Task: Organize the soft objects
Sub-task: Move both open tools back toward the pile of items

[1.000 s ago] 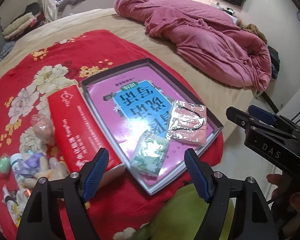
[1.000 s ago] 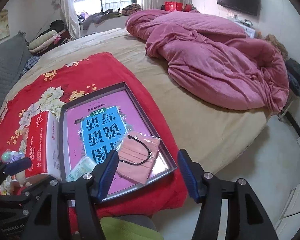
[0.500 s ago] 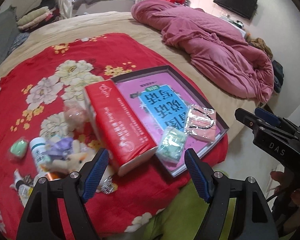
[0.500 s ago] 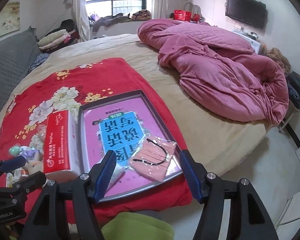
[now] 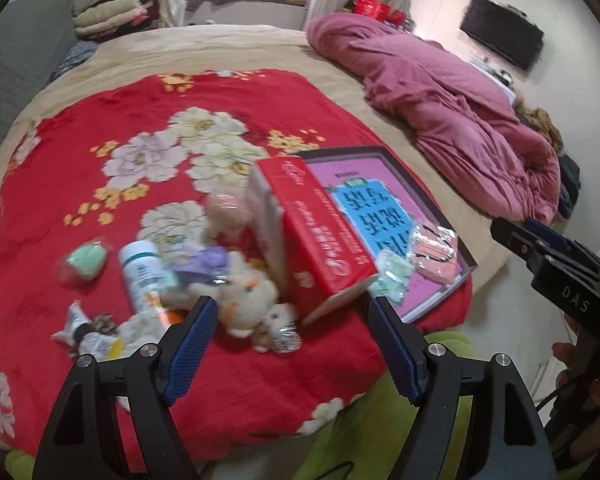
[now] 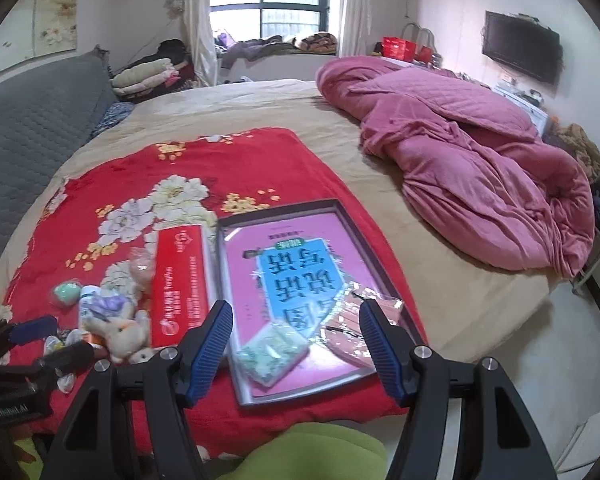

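On the red flowered blanket a shallow dark box lid holds a pink booklet, a green tissue pack and a bagged pink mask. A red tissue box lies against its left side. Left of that sit a cream plush toy, a purple bagged item, a white bottle and a green sponge. My left gripper hangs open above the plush toy and the red box's near end. My right gripper is open over the tissue pack, holding nothing.
A crumpled pink quilt fills the bed's far right. A grey headboard and folded clothes stand at the far left. Small tubes and sachets lie by the bottle. A green garment is at the near bed edge.
Both views have swung left and pulled back a little. The left gripper went from above the box lid to above the toy pile. Nothing was picked up.
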Action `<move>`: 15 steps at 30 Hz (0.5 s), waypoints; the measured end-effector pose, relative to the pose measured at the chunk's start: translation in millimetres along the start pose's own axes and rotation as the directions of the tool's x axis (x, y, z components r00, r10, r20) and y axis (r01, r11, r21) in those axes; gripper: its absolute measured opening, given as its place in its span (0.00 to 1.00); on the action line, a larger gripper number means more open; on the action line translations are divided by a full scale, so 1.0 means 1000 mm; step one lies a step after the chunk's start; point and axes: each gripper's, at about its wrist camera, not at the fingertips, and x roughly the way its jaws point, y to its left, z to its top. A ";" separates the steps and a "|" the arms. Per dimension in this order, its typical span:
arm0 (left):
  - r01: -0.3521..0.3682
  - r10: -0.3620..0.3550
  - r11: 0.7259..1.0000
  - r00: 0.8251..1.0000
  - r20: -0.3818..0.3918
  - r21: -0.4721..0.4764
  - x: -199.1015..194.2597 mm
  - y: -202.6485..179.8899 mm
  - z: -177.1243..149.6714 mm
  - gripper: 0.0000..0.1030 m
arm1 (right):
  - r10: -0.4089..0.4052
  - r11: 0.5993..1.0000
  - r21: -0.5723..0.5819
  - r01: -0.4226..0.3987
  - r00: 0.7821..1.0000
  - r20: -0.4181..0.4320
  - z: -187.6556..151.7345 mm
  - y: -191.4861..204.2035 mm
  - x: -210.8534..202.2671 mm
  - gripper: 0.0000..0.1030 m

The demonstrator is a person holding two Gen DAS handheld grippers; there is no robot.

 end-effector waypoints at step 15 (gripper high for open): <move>-0.113 0.123 0.970 0.992 0.034 -0.214 -0.035 0.117 -0.011 0.77 | 0.100 0.985 -0.139 -0.101 0.995 -0.015 0.004 0.088 -0.001 0.63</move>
